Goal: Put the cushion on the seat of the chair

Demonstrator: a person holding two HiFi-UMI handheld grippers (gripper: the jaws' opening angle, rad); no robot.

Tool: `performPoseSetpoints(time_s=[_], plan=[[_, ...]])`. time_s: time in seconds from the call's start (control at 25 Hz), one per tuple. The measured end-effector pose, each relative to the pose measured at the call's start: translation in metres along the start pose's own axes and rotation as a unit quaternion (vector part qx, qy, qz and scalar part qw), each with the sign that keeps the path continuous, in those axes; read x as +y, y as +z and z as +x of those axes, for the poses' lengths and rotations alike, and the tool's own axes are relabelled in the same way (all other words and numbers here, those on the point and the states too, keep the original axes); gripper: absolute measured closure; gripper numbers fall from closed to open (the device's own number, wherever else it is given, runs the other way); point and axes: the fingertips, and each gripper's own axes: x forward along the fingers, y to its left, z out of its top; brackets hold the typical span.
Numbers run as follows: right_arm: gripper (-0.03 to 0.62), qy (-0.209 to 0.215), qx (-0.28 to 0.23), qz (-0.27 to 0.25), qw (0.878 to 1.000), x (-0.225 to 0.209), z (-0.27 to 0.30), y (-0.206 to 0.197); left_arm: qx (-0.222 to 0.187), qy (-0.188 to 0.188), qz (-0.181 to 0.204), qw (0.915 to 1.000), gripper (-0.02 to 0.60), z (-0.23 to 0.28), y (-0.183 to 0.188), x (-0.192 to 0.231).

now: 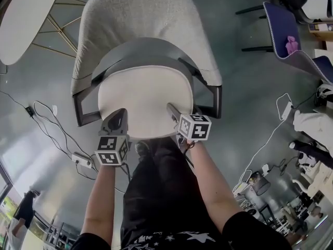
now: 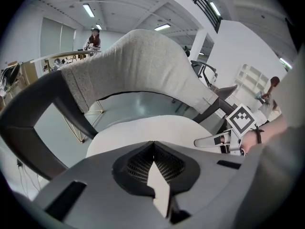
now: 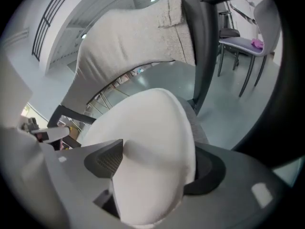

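Although the cushion (image 1: pixel 140 100) lies flat on the seat (image 3: pixel 200 130) of the chair (image 1: pixel 151 14), release looks only half done: the left tool (image 1: pixel 119 116) is pinched on its near edge, the right tool (image 1: pixel 173 111) has jaws apart around that edge. Remaining: open left, withdraw both.

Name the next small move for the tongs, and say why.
Probably open the left tongs and let go. The cushion already lies on the seat of the chair. The right tongs stand wide around its front edge, while the left ones pinch a sliver of that edge.
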Motion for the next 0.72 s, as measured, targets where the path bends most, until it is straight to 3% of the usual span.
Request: performPoseSetpoints(time_s=[0.12, 0.36, 0.56, 0.72], plan=[[0.22, -0.03, 0.002, -0.019, 0.999, -0.008, -0.002, -0.009, 0.004, -0.006, 0.005, 1.0, 0.572, 0.002, -0.006, -0.005], [0.218, -0.084, -0.011, -0.042, 0.996, -0.021, -0.015, -0.014, -0.008, -0.006, 0.007, 0.9999, 0.572, -0.006, -0.002, -0.008], [0.22, -0.092, -0.022, -0.057, 0.994, -0.018, -0.028, -0.011, -0.024, -0.002, 0.008, 0.9997, 0.572, -0.02, 0.0, -0.007], [0.22, -0.063, -0.038, -0.059, 0.996, 0.003, -0.041, -0.005, -0.042, 0.003, 0.004, 0.9991, 0.572, -0.041, 0.006, -0.008]])
